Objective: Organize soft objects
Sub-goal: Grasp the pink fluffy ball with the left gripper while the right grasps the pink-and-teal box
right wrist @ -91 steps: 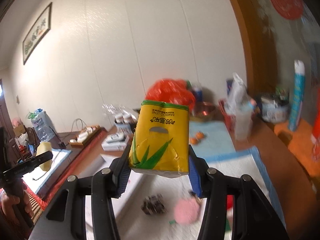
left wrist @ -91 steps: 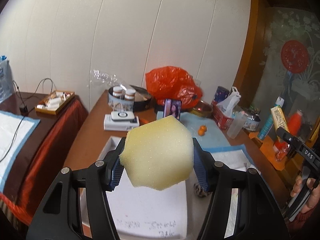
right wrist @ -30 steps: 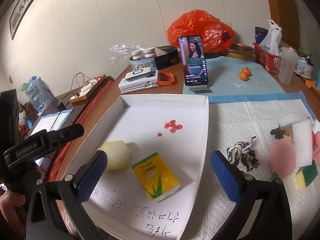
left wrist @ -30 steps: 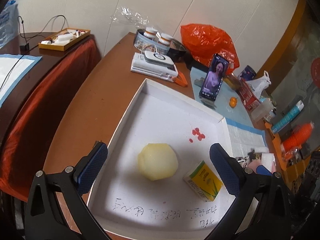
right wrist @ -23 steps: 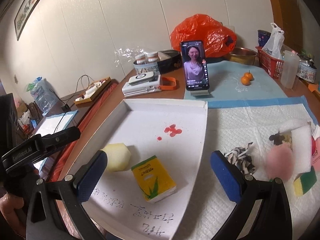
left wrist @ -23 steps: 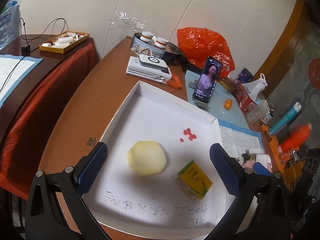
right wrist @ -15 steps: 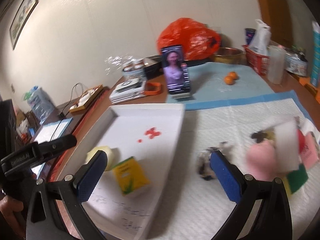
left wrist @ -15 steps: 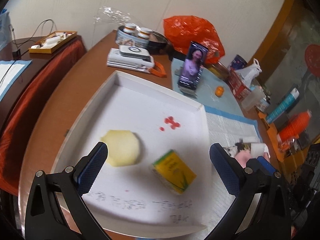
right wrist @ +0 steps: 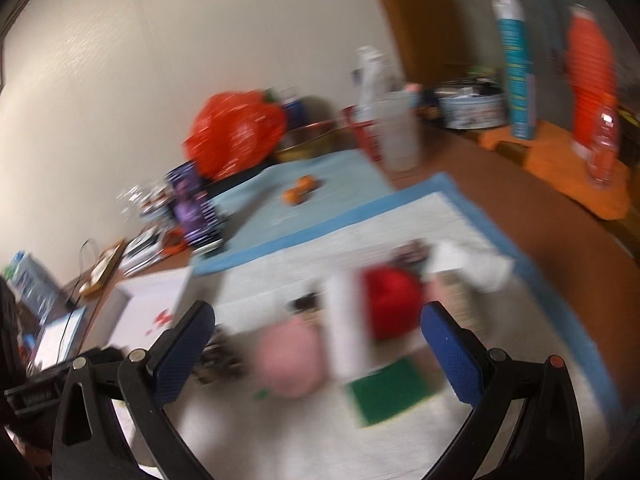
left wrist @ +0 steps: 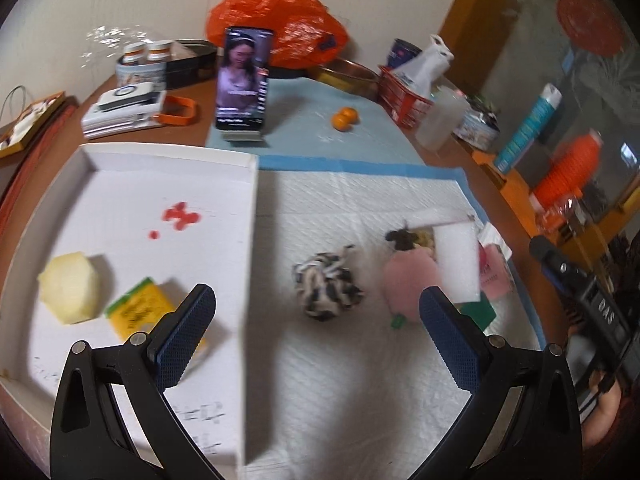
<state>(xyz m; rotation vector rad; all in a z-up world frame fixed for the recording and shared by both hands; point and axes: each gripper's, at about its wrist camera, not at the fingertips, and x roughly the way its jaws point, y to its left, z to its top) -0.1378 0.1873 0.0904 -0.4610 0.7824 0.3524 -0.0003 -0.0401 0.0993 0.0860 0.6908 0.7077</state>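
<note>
In the white tray (left wrist: 251,184) lie a pale yellow sponge (left wrist: 70,293) and a yellow tissue pack (left wrist: 140,312). On the white pad (left wrist: 360,380) to its right sit a black-and-white knotted cloth (left wrist: 326,292), a pink plush (left wrist: 408,280), a white foam block (left wrist: 458,264) and a green scouring pad (left wrist: 478,314). My left gripper (left wrist: 312,320) hangs open and empty over the tray's right edge. The right wrist view is blurred: my right gripper (right wrist: 316,344) is open above the pink plush (right wrist: 290,360), white block (right wrist: 346,320), a red soft thing (right wrist: 390,304) and the green pad (right wrist: 390,394).
A phone (left wrist: 243,82) stands on a holder behind the tray, with two small oranges (left wrist: 344,119) on a blue mat. An orange plastic bag (left wrist: 276,28), tins, a red basket (left wrist: 404,98) and bottles (right wrist: 592,80) crowd the table's back and right edge. A hand holds the other gripper (left wrist: 588,292) at right.
Both grippers let go of the sponge and tissue pack, which now lie in the tray. Both views have swung right, from the tray toward the soft things on the pad.
</note>
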